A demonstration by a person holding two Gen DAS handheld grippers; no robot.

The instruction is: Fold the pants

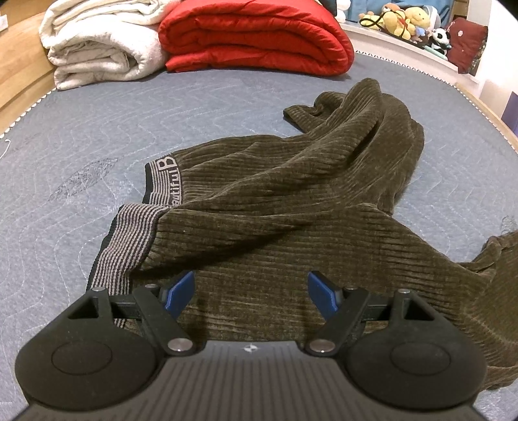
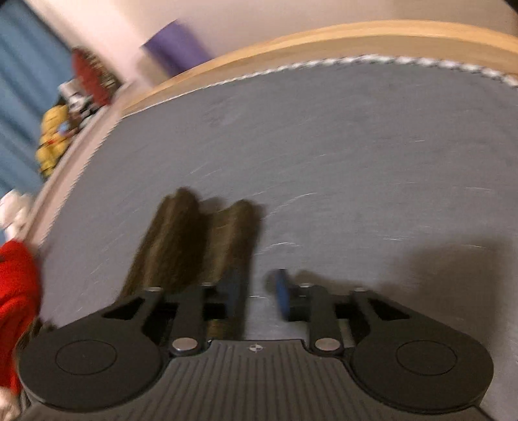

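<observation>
Dark olive corduroy pants point(image 1: 291, 200) lie crumpled on the grey quilted mattress point(image 1: 97, 129), their striped waistband point(image 1: 129, 239) to the left and the legs bunched toward the right. My left gripper point(image 1: 251, 291) hovers just over the seat of the pants, its blue pads wide apart and nothing between them. The right wrist view is blurred. There my right gripper point(image 2: 259, 291) stands partly open over bare mattress point(image 2: 356, 162). A strip of the olive pants point(image 2: 181, 239) runs along the outside of its left finger, and only grey cover shows in the gap.
A folded red quilt point(image 1: 259, 35) and a folded white blanket point(image 1: 97, 48) sit at the far end of the bed. Plush toys point(image 1: 404, 19) line a ledge at back right. A wooden bed frame point(image 2: 323, 39) borders the mattress.
</observation>
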